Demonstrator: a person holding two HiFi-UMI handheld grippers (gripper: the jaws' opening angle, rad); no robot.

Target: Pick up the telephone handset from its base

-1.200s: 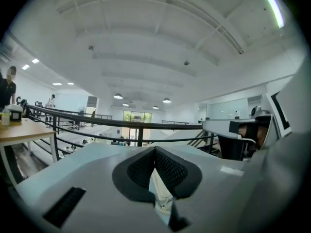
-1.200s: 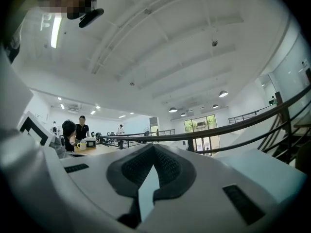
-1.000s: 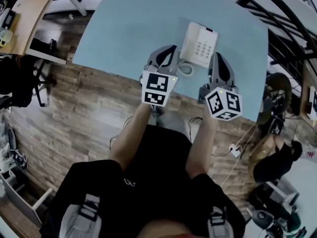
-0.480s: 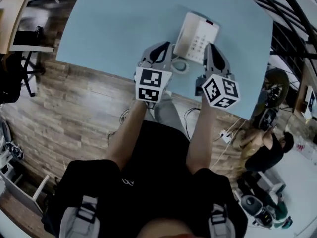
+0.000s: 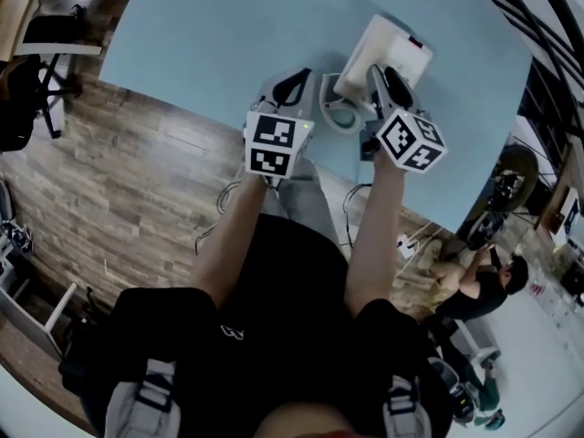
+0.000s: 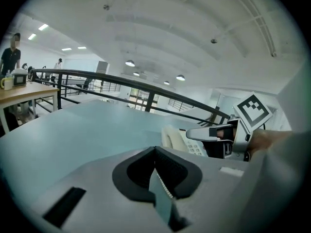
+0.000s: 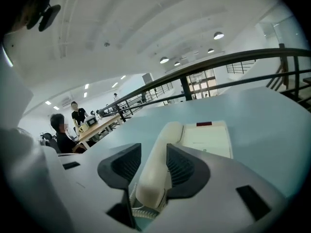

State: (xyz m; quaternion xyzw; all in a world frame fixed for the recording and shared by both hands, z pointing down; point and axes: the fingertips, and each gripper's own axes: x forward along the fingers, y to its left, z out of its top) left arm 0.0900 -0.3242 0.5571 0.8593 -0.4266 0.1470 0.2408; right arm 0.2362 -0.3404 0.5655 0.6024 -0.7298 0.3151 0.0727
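Observation:
A cream telephone base (image 5: 403,46) lies on the pale blue table (image 5: 219,35), its handset (image 5: 358,69) resting along its left side with a coiled cord (image 5: 339,117) in front. My right gripper (image 5: 381,80) is over the handset. In the right gripper view its jaws are opening, and the handset (image 7: 160,164) lies lengthwise between the pads, with a gap on the left side, still on the base (image 7: 208,139). My left gripper (image 5: 290,88) hovers just left of the phone with its jaws together and nothing held. In the left gripper view the phone (image 6: 176,139) is ahead on the right.
The table's near edge runs under both grippers, with wood floor and cables below it. A black railing (image 7: 228,59) borders the table's far side. A wooden desk (image 7: 99,123) with people stands off to the left. A person (image 5: 479,281) crouches at the right.
Both grippers have moved forward and down toward the phone. The right one now straddles the handset.

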